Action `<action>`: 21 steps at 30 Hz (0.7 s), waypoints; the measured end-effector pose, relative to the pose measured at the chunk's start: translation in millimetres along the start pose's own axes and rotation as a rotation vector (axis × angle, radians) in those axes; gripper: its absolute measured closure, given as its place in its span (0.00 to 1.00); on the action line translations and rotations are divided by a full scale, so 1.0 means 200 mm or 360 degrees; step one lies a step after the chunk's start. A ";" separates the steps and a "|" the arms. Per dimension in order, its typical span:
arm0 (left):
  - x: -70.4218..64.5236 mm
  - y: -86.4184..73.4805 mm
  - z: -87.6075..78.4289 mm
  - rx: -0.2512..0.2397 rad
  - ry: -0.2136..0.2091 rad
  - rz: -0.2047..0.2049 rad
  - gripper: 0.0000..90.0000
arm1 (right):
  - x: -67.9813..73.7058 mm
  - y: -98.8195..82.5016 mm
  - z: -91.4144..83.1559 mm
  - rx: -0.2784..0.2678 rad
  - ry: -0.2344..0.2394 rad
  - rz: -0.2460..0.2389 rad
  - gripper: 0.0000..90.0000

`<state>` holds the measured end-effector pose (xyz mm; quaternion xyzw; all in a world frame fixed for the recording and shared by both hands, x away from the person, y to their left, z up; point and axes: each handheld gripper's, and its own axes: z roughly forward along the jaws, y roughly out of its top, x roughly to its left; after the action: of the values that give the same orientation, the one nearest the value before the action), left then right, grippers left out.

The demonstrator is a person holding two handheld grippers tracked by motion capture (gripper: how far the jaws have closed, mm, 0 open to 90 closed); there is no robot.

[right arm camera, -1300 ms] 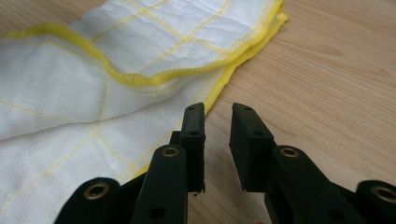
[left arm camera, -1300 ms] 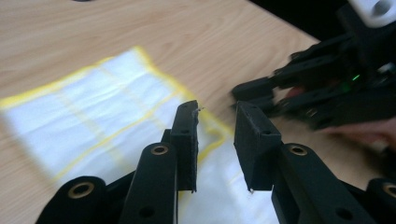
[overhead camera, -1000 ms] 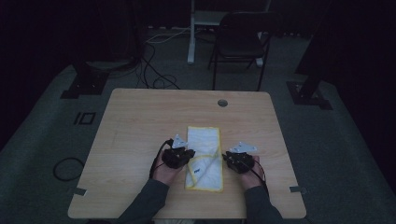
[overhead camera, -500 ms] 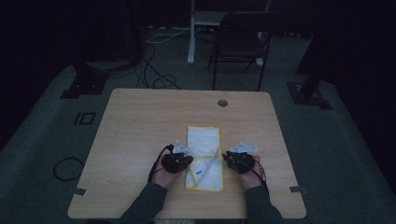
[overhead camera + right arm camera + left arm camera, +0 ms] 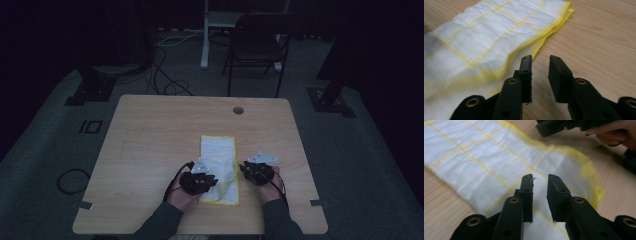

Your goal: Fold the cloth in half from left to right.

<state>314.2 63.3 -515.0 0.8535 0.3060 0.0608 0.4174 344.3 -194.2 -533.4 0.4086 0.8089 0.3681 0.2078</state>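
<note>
A white cloth (image 5: 218, 160) with yellow grid lines and a yellow hem lies folded lengthwise on the wooden table (image 5: 150, 130). My left gripper (image 5: 212, 181) is at the cloth's near left corner. In the left gripper view its jaws (image 5: 540, 177) have just been opening; they stand apart above the cloth (image 5: 474, 152) with nothing between them. My right gripper (image 5: 245, 169) is open beside the cloth's right edge. In the right gripper view it (image 5: 541, 58) hovers over bare wood next to the hem of the cloth (image 5: 474, 42). Part of that hem looks blurred.
The right gripper (image 5: 554, 125) and its hand (image 5: 616, 135) appear across the cloth in the left gripper view. A cable hole (image 5: 238, 110) sits near the table's far edge. A dark chair (image 5: 260, 45) and floor cables (image 5: 165, 75) lie beyond the table.
My left gripper has slid toward the table's front edge and slightly right, onto the cloth's near corner. The right gripper has stayed put.
</note>
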 end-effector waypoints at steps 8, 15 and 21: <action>0.04 0.01 -0.03 -0.0036 0.0036 -0.0031 0.79 | 0.00 0.00 0.00 -0.0002 -0.0015 0.0002 0.76; 0.12 0.02 -0.07 -0.0061 0.0084 -0.0071 0.74 | 0.00 0.02 0.01 -0.0012 -0.0012 -0.0006 0.71; 0.19 0.02 -0.10 -0.0077 0.0128 -0.0101 0.73 | 0.01 0.05 -0.01 -0.0033 -0.0015 -0.0025 0.68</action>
<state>339.0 96.5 -505.2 0.8299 0.3478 0.0892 0.4270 347.5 -189.7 -524.5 0.4017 0.8073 0.3729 0.2187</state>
